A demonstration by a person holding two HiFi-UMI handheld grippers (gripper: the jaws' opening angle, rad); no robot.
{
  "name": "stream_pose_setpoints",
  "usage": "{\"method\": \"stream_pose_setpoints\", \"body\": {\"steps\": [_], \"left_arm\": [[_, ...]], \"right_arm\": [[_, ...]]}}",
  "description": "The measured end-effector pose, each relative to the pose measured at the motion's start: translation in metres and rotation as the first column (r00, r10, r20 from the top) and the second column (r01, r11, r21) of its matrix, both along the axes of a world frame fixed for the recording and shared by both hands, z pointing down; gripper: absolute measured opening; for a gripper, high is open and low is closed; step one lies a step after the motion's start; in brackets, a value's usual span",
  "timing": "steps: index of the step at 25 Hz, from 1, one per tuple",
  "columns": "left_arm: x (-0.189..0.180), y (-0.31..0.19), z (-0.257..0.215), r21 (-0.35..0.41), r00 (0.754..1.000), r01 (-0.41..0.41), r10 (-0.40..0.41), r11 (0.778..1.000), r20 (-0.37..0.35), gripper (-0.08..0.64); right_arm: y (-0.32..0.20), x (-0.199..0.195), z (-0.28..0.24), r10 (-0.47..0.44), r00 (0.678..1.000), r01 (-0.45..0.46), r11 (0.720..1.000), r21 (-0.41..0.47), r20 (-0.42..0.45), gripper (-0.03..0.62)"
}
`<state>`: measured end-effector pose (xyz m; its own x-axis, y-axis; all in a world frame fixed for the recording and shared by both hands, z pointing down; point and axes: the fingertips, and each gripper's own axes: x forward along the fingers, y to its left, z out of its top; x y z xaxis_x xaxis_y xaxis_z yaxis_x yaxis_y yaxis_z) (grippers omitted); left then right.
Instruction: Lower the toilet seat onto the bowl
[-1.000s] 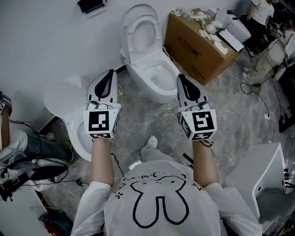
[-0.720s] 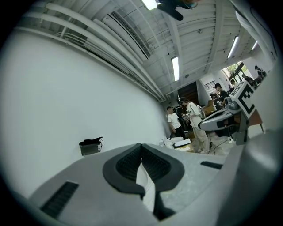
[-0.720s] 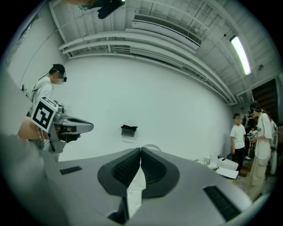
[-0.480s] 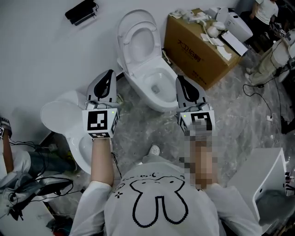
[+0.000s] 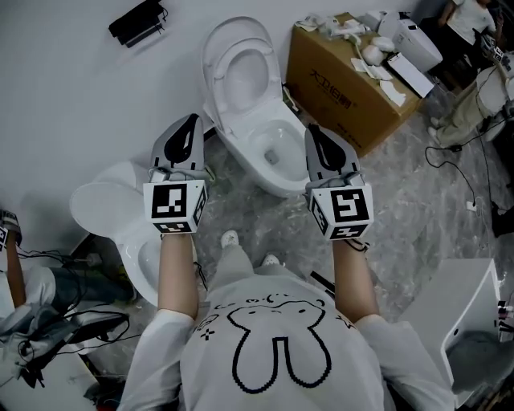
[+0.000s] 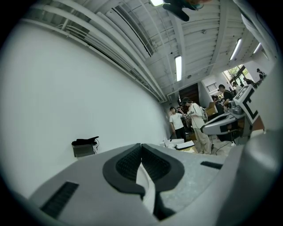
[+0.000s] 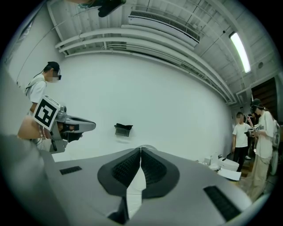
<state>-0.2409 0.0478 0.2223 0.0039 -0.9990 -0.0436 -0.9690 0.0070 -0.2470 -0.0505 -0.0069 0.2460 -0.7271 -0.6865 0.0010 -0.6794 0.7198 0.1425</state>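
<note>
In the head view a white toilet stands against the wall, its seat and lid (image 5: 238, 68) raised upright above the open bowl (image 5: 271, 148). My left gripper (image 5: 192, 120) hovers left of the bowl, shut and holding nothing. The right gripper (image 5: 312, 130) hovers by the bowl's right rim, also shut and holding nothing. Neither touches the toilet. In the left gripper view the jaws (image 6: 141, 146) meet against the white wall. The right gripper view shows its jaws (image 7: 140, 150) pressed together, with the left gripper (image 7: 59, 125) off to the left.
A brown cardboard box (image 5: 345, 80) full of white parts sits right of the toilet. A second white toilet (image 5: 120, 210) stands at the left, and a white fixture (image 5: 454, 309) at the lower right. A black device (image 5: 138, 20) hangs on the wall. Cables lie on the floor; people stand at the far right (image 7: 241, 137).
The person has stepped a little toward the toilet, and a second foot now shows on the floor. Both grippers stay shut and sit slightly closer to the bowl.
</note>
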Motion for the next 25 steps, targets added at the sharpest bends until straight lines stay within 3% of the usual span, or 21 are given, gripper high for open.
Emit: {"method": "stream_pose_setpoints", "body": {"steps": [11, 25], "left_arm": [[-0.029, -0.063, 0.005, -0.018, 0.999, -0.051, 0.051, 0.999, -0.007, 0.009], [-0.093, -0.194, 0.039, -0.089, 0.99, -0.141, 0.138, 0.986, -0.041, 0.009]], "right_arm": [[-0.048, -0.02, 0.005, 0.063, 0.998, -0.063, 0.998, -0.01, -0.013, 0.029], [-0.146, -0.073, 0.032, 0.152, 0.987, -0.156, 0.985, -0.072, -0.055, 0.031]]}}
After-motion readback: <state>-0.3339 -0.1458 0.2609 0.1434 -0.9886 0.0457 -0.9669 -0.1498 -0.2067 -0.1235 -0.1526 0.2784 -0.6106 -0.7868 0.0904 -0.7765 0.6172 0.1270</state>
